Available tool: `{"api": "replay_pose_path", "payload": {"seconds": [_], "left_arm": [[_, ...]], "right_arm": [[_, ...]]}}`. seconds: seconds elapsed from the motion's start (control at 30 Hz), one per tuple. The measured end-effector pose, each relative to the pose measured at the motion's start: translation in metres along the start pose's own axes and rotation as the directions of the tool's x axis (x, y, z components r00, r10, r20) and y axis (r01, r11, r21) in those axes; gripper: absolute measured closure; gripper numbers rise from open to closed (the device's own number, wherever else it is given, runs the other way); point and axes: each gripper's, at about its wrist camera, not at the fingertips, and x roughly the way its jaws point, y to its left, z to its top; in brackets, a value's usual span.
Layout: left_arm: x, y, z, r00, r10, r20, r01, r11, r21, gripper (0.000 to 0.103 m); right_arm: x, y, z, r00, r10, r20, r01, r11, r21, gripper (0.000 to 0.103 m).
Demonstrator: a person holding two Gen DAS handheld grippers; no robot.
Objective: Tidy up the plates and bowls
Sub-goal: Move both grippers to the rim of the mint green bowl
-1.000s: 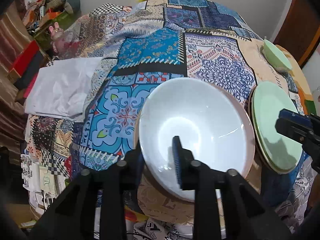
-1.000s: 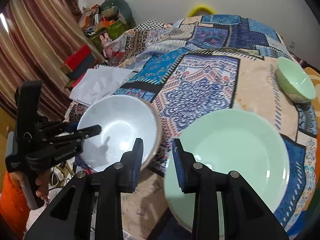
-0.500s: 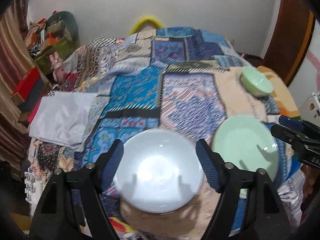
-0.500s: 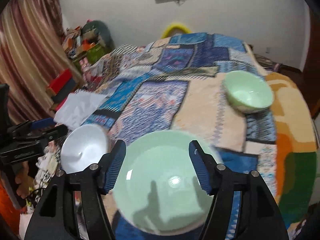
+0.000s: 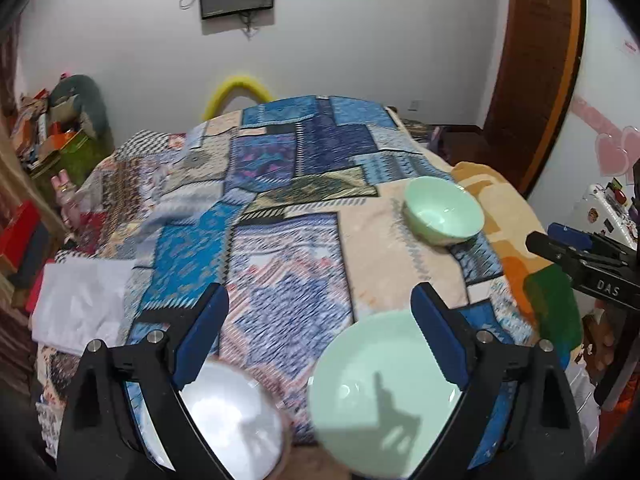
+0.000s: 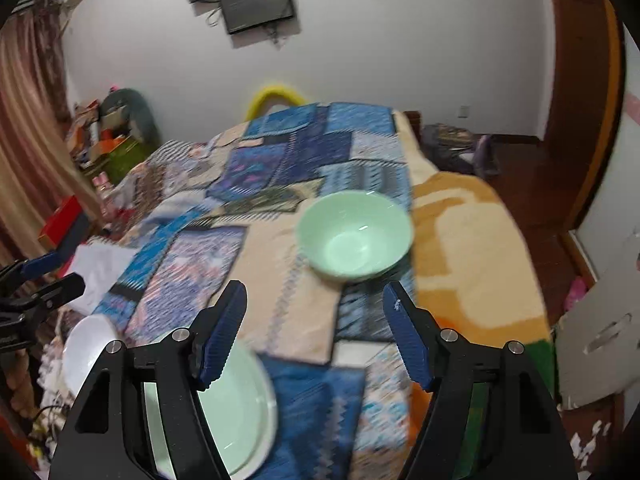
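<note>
Both grippers lifted away, jaws opening; white bowl (image 5: 232, 420) half-hidden.

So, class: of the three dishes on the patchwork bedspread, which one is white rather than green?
The white bowl, at the bedspread's near edge beside the green plate. The plate and the green bowl farther back are both pale green.

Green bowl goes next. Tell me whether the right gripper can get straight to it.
Probably yes. The green bowl sits alone on the quilt, just ahead of the right gripper, whose empty jaws are opening; nothing lies between.
</note>
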Motion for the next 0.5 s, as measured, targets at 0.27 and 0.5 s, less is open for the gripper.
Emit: {"api": "replay_pose_path", "payload": {"seconds": [0.27,0.5], "left_arm": [[0.051,-0.037,0.037,0.998,-0.051,-0.029,0.051,0.998,0.027,0.010],[0.111,-0.054,0.050,0.993,-0.091,-0.081,0.092,0.996,0.004,0.010]], "right_arm": [[0.026,-0.042,0.016,0.999,-0.049,0.001,0.049,0.997,0.052,0.036],[0.071,-0.065,0.016,0.998,-0.052,-0.039,0.055,0.994,0.090,0.045]]}}
